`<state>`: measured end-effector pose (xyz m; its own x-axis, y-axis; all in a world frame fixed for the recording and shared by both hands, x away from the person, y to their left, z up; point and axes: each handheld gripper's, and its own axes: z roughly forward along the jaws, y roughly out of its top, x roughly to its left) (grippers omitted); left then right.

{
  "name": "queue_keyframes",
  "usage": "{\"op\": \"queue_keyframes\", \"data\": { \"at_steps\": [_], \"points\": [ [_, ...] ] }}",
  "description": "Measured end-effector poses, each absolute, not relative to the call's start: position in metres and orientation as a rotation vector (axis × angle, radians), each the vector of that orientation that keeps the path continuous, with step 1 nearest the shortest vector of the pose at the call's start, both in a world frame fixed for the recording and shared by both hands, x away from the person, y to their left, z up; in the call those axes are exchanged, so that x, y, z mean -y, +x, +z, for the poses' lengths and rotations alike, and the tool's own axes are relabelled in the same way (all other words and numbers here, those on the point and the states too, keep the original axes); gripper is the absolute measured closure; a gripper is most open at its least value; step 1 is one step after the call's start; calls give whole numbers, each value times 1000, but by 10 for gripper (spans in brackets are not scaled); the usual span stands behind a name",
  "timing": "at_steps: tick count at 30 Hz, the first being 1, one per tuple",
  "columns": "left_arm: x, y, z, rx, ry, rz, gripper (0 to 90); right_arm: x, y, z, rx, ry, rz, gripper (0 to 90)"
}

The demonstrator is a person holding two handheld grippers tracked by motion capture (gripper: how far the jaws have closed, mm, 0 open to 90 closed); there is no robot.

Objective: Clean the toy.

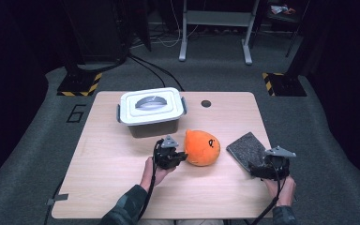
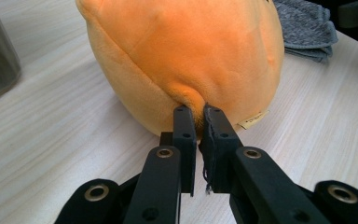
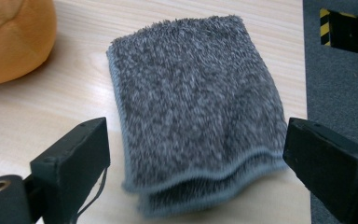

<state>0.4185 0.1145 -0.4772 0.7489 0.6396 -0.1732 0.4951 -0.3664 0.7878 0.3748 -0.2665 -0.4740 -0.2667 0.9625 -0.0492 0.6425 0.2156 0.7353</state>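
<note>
Between the left claw's pinching jaws sits a fold of orange plush toy; right claw spread around the grey towel.

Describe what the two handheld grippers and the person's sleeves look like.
Both grippers are black. The left gripper has flat rectangular jaws on linkage arms with metal-ringed pivot holes, and a frayed thread hangs from one jaw. The right gripper has chunky square-edged black jaws. Each carries a grey three-cornered plate on top and trails a black cable. The sleeves are dark green.
</note>
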Motion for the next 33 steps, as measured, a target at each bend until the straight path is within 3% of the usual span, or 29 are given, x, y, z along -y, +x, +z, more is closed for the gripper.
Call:
{"op": "queue_keyframes", "data": {
  "at_steps": [18,24,28,29,30,31,33],
  "points": [
    [-114,418,-477,-867,2024,209,829,253,447,-493,-2082,1612,707,80],
    [-113,418,-477,-871,2033,208,829,249,452,-504,-2118,1662,671,240],
    [-114,418,-477,-872,2032,207,826,251,451,-506,-2105,1657,701,289],
    [-114,418,-477,-874,2030,206,826,252,449,-506,-2105,1639,715,344],
    [-114,418,-477,-876,2028,205,826,252,449,-506,-2105,1639,715,344],
    [-113,418,-477,-883,2021,203,826,253,448,-506,-2092,1632,726,424],
    [-113,418,-477,-883,2019,198,826,253,448,-506,-2091,1630,731,458]
  ]
}}
